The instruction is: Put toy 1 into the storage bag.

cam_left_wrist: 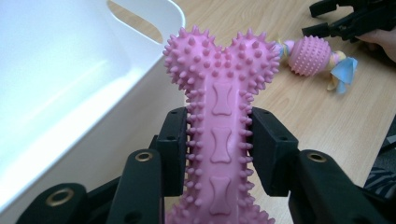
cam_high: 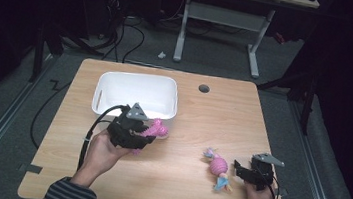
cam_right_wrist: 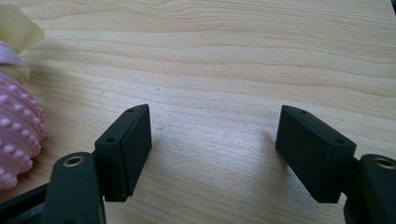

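Left gripper (cam_left_wrist: 219, 140) pinching the pink spiky bone (cam_left_wrist: 219, 116) by its shaft, held beside the white bin (cam_high: 135, 92) – likely next: carry over the rim and release – right gripper (cam_right_wrist: 215, 154) spread, idle by the pink ball toy (cam_high: 218, 166).

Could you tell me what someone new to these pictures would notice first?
First, the spiky pink rubber bone toy, clamped by its shaft in the left gripper beside the white plastic tub at the table's far left. Next, the pink knobbly ball toy with pastel fabric tails lies on the wooden table just left of the open right gripper.
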